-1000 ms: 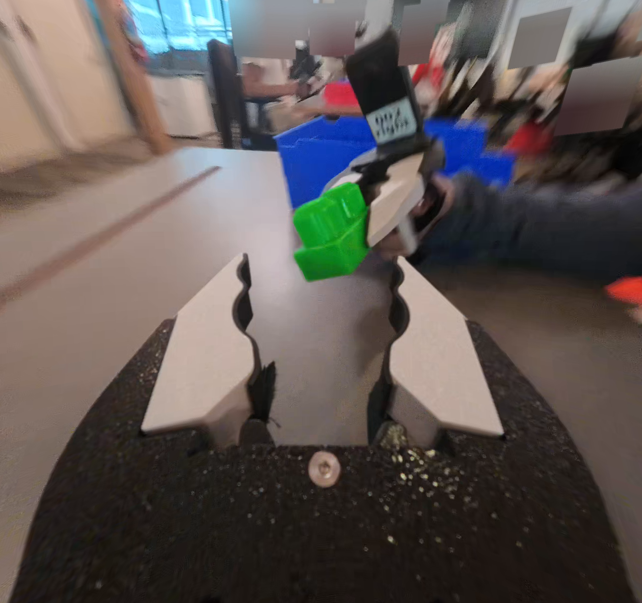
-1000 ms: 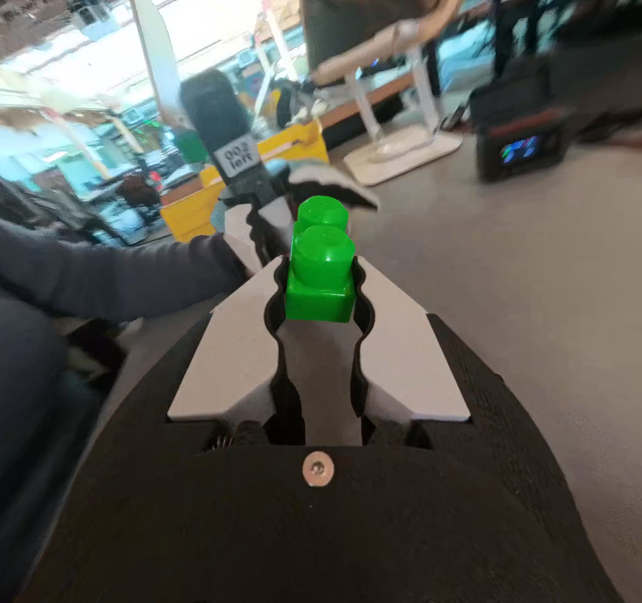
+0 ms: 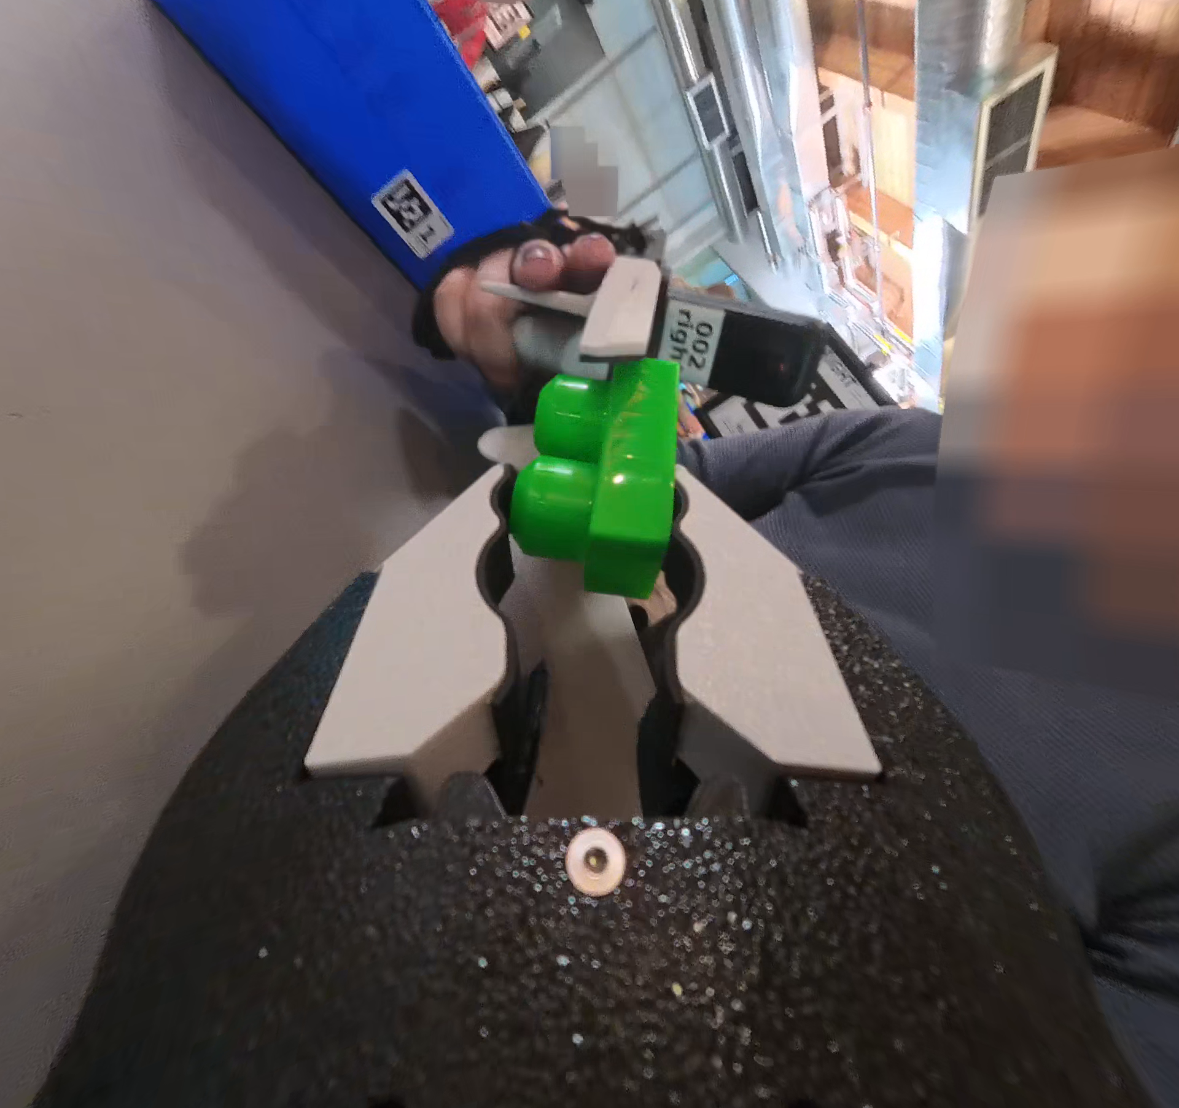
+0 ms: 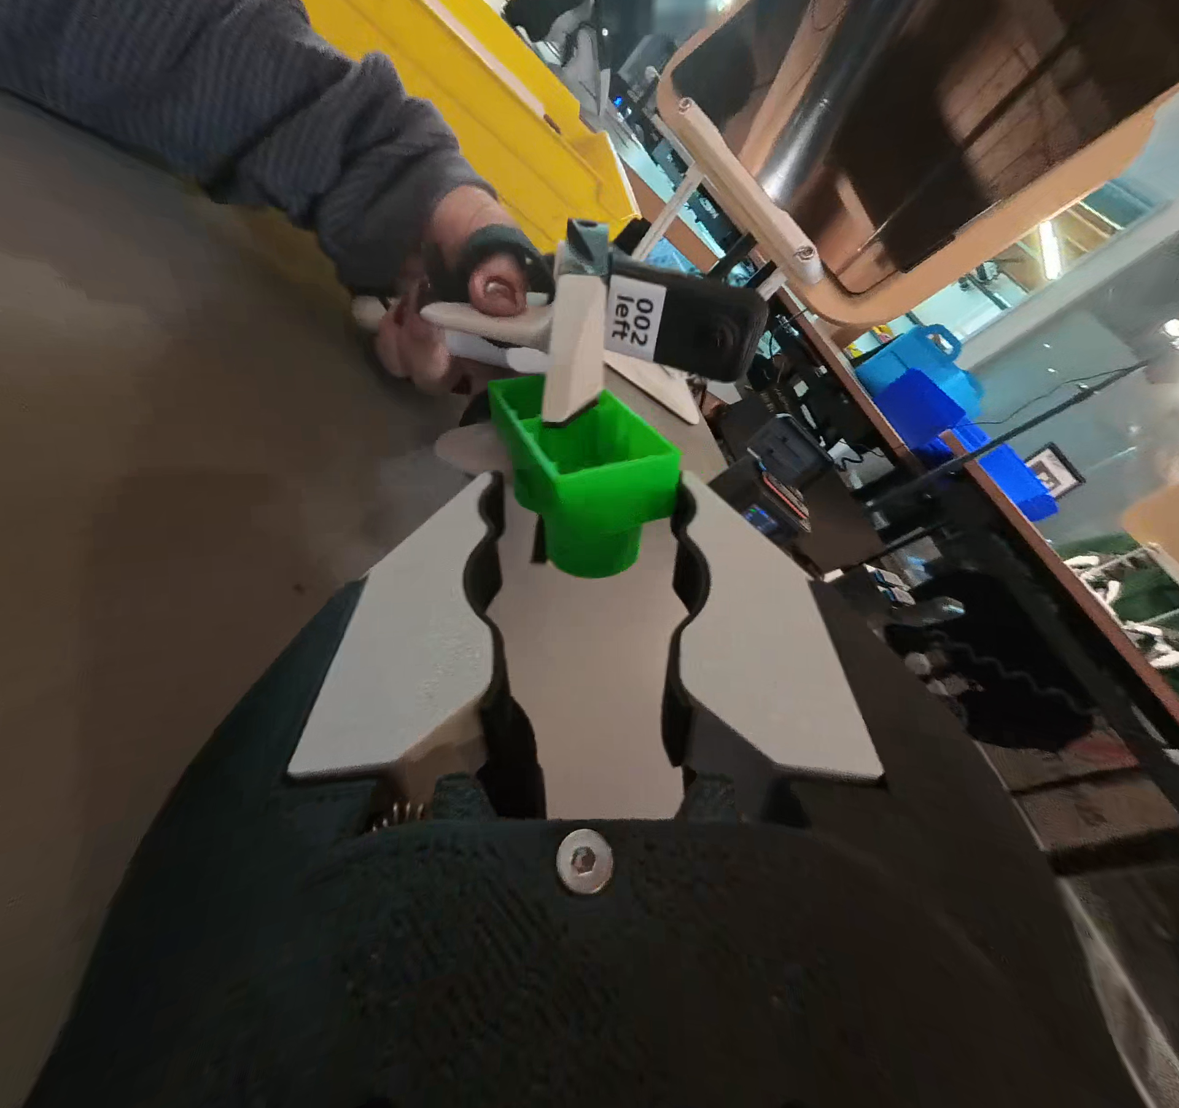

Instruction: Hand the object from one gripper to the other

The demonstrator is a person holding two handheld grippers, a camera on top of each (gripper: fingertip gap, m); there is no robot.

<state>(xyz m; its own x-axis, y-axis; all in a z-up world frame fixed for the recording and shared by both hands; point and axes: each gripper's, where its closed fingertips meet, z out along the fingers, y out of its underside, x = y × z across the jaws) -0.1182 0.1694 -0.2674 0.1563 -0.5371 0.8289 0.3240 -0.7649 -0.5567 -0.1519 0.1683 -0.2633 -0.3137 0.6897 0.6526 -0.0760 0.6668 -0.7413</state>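
From my left camera, the green brick sits right between the tips of my left gripper, studs pointing left, fingers pinched on it. The right gripper is at its far end, next to a blue bin.

Right camera: my right gripper has the brick's near end between its tips, hollow side up. Can't tell if it's actually squeezing or just touching. The left gripper's finger crosses over the far end.
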